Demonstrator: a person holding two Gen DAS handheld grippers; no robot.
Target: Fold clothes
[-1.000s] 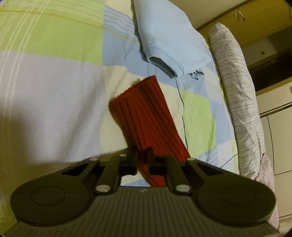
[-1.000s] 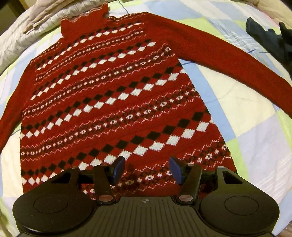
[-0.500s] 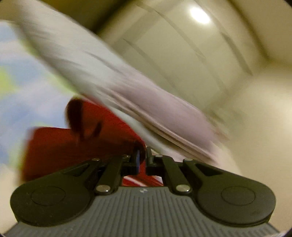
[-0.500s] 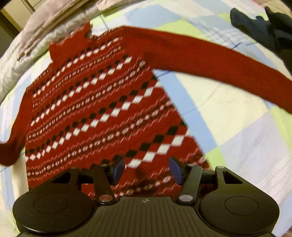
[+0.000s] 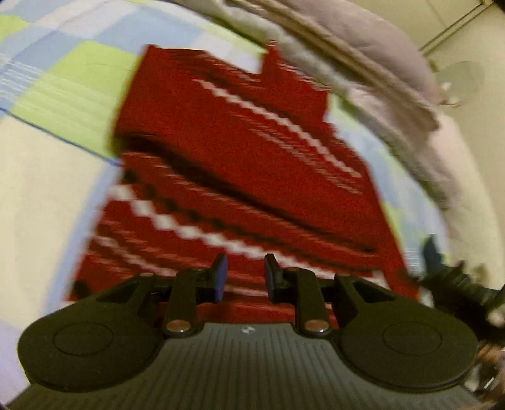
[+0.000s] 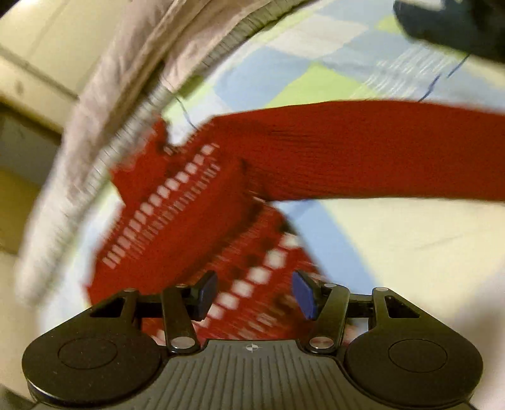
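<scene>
A red sweater with white and black diamond bands lies on the checked bedsheet. One sleeve is folded diagonally over its chest, seen blurred in both views. The other sleeve stretches out to the right across the sheet. My left gripper hovers open over the sweater's lower part, with nothing between its fingers. My right gripper is open as well, above the patterned body, and holds nothing.
A rolled striped grey quilt runs along the far side of the bed, also seen as the quilt at left. A dark garment lies at the top right. Cream cabinet fronts stand beyond the bed.
My left gripper, shut on the sleeve cuff, swung it across the sweater and has let go; it is now open. The right gripper shifted left and stayed open.
</scene>
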